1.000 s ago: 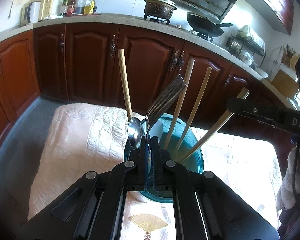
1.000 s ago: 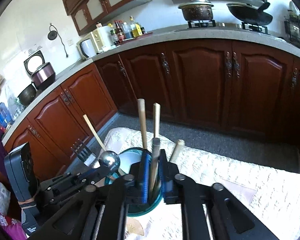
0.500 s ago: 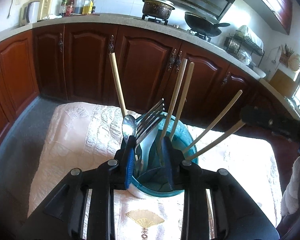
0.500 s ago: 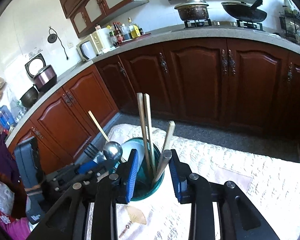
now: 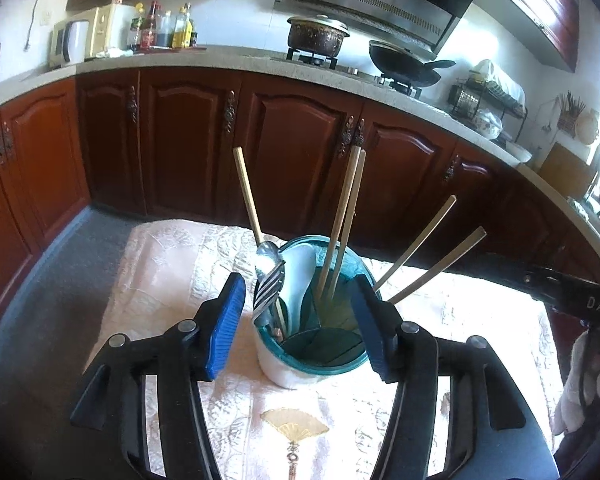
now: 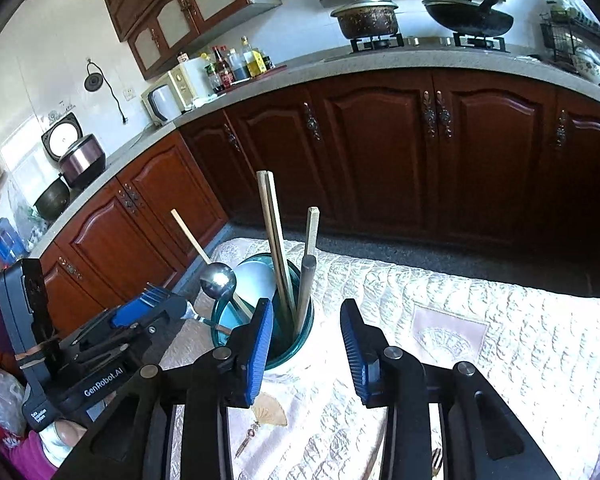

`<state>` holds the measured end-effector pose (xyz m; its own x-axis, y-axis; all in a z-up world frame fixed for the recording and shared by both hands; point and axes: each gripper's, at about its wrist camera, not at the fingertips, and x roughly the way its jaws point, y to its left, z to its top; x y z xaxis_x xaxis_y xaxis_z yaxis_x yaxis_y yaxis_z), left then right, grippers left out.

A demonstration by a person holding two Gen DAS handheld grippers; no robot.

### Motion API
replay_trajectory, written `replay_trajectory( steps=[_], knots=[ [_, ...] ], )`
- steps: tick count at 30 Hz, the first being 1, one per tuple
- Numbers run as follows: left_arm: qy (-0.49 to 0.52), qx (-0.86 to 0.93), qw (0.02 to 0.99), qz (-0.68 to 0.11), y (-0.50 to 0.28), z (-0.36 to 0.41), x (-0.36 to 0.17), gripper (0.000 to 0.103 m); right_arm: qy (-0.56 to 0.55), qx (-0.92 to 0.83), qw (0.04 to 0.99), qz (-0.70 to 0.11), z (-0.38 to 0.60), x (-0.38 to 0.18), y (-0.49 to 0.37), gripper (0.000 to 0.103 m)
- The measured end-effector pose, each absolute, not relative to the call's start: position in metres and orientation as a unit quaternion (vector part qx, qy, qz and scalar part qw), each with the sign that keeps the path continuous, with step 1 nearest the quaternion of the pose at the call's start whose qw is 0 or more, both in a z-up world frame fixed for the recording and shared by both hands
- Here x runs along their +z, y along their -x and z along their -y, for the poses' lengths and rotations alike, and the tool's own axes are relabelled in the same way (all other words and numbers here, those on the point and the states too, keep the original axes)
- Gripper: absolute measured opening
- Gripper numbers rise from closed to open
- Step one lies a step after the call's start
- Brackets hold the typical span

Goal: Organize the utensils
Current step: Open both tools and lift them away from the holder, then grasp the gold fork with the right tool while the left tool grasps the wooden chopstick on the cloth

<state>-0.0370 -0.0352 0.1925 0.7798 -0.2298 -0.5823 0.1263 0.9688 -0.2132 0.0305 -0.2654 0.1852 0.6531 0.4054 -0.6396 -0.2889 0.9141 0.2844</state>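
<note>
On a quilted white cloth [image 5: 172,264] before dark cabinets, the teal utensil holder [image 5: 316,344] stands holding chopsticks, fork and spoon, while left gripper [image 5: 300,320] and right gripper [image 6: 304,344], both angled downward, are opening with nothing pinched.

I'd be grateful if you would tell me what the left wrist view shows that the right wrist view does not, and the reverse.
Only the left wrist view looks down into the teal utensil holder, showing its inner dividers, and it shows the left gripper head-on, jaws opening with nothing pressed between the pads. Only the right wrist view shows the rice cooker on the counter and the right gripper head-on, jaws opening and empty. Both share the holder with its fork, spoon and chopsticks, the quilted cloth, the pot and the wok.
</note>
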Motion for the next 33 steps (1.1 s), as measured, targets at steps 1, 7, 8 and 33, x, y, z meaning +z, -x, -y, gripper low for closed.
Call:
replay_trajectory(
  steps=[1,7,8,33],
  knots=[
    [0.080,-0.094,0.940,-0.318,0.040,0.035,0.194,0.055,-0.078,0.191,0.907,-0.368,0.266,0.186,-0.027,0.034],
    [0.071,-0.095,0.941,-0.318,0.058,0.041,0.198,0.057,-0.063,0.180,0.911,-0.366,0.271,0.183,-0.002,0.037],
    [0.069,-0.097,0.940,-0.319,0.062,0.043,0.198,0.058,-0.061,0.178,0.911,-0.367,0.272,0.182,0.001,0.037],
    [0.045,-0.182,0.888,-0.420,0.098,0.117,0.137,0.063,-0.122,0.085,0.864,-0.481,0.374,0.047,0.055,0.036]
  ],
)
